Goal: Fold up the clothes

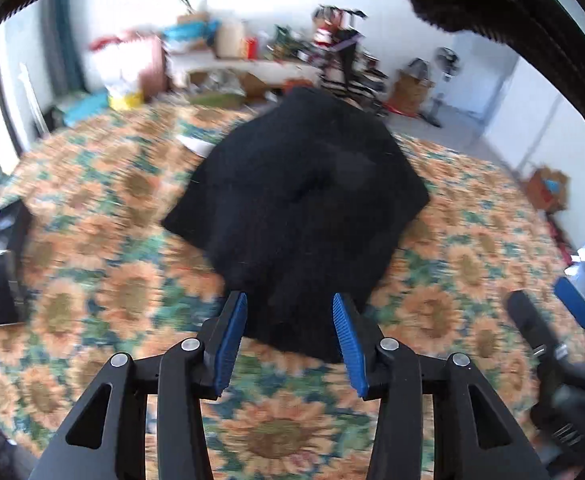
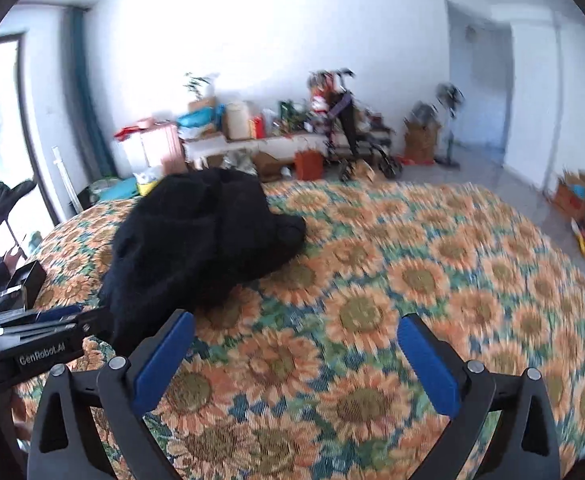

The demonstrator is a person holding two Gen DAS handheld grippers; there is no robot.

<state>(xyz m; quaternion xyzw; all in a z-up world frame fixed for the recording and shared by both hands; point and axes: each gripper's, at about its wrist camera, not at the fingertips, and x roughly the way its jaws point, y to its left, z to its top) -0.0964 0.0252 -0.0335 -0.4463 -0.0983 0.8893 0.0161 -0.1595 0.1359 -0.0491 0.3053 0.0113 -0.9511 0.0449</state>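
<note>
A black garment (image 1: 300, 200) lies in a folded, lumpy heap on the sunflower-patterned bedspread (image 1: 92, 280). My left gripper (image 1: 290, 320) is open just above its near edge, and the dark cloth shows between the blue pads without either pad pressing on it. In the right wrist view the same garment (image 2: 196, 240) sits to the upper left. My right gripper (image 2: 296, 344) is wide open over bare bedspread (image 2: 412, 280), holding nothing. The right gripper (image 1: 564, 312) also shows at the right edge of the left wrist view. The left gripper (image 2: 52, 320) appears beside the garment's near corner.
A black box (image 2: 24, 284) sits at the bed's left edge. A white paper (image 1: 196, 144) peeks from under the garment's far side. Beyond the bed are a cluttered low bench (image 2: 252, 136), a stroller (image 2: 344, 132), a standing fan (image 2: 448, 120) and a cardboard box (image 2: 576, 192).
</note>
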